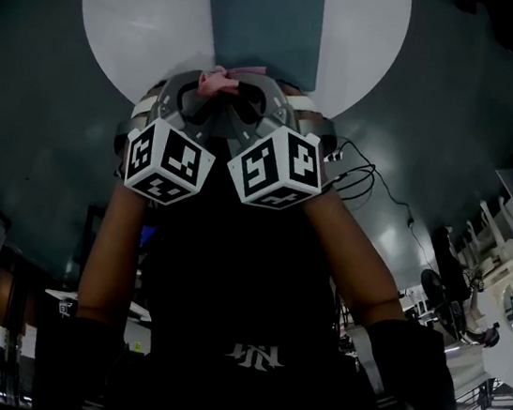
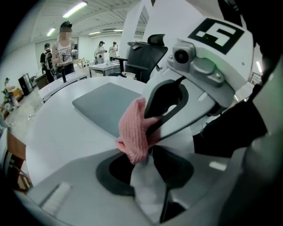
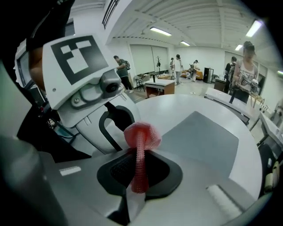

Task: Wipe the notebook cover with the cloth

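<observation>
Left gripper [image 2: 148,154] is seen clamped shut on a pink knitted cloth [image 2: 134,132], with the fabric bunched up right where the jaws meet. Right gripper [image 3: 138,178] is pinching the same cloth too: in its own view a thin stretched strip of it is caught between the closed jaws, and a puffy bit is left sticking out above. From the head view both grippers are held tight together, marker cubes nearly touching, with the cloth squeezed between the two sets of jaws at the near side of a round white table [image 1: 123,10]. The notebook [image 1: 264,16], grey-blue cover up, is laid flat on that table just past the grippers, its near edge right by the cloth. Whether the cloth is actually touching the cover can't really be told from any view. A black office chair [image 2: 143,55] is parked behind the table, and some people are seen standing around desks further back.
</observation>
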{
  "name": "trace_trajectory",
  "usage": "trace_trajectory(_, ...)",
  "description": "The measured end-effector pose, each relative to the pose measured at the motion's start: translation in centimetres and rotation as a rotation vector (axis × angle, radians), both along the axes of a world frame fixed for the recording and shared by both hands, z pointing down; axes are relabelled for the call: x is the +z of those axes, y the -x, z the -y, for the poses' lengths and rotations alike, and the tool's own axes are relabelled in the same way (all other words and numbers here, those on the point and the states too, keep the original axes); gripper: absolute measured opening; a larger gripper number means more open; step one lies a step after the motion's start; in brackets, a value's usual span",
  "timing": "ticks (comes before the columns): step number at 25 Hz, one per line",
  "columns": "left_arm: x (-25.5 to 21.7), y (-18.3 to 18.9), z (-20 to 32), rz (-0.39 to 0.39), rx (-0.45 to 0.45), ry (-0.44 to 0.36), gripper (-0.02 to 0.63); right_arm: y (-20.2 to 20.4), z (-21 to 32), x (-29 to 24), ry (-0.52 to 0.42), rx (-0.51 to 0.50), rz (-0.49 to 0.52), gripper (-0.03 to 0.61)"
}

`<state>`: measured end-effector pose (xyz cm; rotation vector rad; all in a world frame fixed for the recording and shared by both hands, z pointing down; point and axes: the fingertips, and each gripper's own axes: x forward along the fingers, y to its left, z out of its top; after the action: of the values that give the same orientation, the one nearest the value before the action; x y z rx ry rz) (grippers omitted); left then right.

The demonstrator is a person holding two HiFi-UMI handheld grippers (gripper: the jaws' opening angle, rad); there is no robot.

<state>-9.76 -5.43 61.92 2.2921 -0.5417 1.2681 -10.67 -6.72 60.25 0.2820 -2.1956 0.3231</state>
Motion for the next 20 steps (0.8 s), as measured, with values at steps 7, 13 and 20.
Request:
trace_trajectory(7, 0.2, -1.0, -0.2, 0.028, 0.008, 0.009, 0.121, -3.6, 0.0, 0.5, 0.024, 0.017, -0.013, 0.034)
trace_trajectory(13, -0.1, 0.0, -0.4, 0.071, 0.005, 0.032, 0.115, -7.0, 0.2, 0.1, 0.019, 0.036, -0.037, 0.034)
trace_trajectory(20, -0.3, -2.0, -0.5, 0.138, 0.003, 0.066, 0.115, -13.5, 1.0, -0.3, 0.011, 0.056, -0.081, 0.034)
